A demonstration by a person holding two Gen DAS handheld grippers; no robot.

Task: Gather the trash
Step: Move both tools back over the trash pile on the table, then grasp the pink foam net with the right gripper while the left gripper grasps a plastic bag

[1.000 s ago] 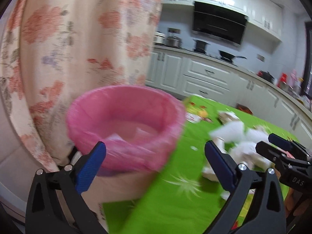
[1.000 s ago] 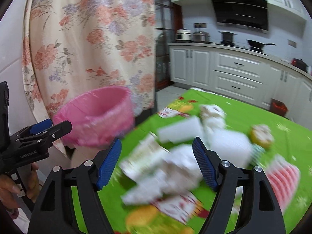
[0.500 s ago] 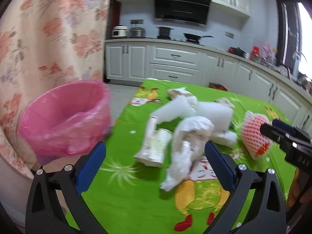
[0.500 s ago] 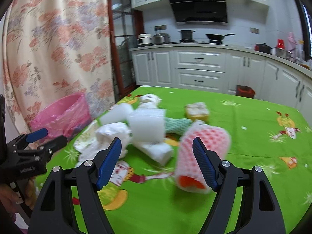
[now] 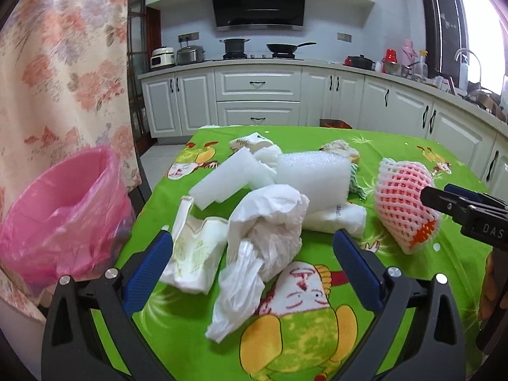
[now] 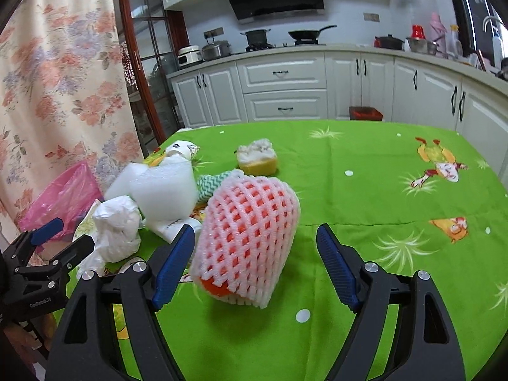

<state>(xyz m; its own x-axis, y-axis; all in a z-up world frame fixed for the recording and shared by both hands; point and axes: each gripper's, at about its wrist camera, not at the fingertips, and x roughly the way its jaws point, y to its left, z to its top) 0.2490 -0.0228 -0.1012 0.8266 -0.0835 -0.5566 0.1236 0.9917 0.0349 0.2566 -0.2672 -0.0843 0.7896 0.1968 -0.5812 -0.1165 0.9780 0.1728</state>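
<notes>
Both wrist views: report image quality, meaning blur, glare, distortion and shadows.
Left wrist view: sharp on the crumpled white bag and foam block; the window is blown out to white; the fisheye bows the cabinets. Right wrist view: the foam-netted fruit is crisp and casts a soft shadow on the green tablecloth; dark corners ring the frame.

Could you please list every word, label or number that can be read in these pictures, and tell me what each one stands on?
"DAS": white letters on the black body of the right gripper, cut off at the edge of the left wrist view.
White print on the black body of the left gripper: too small to read.
Dark print on the flat white plastic packet under the white foam block: too blurred to read.
</notes>
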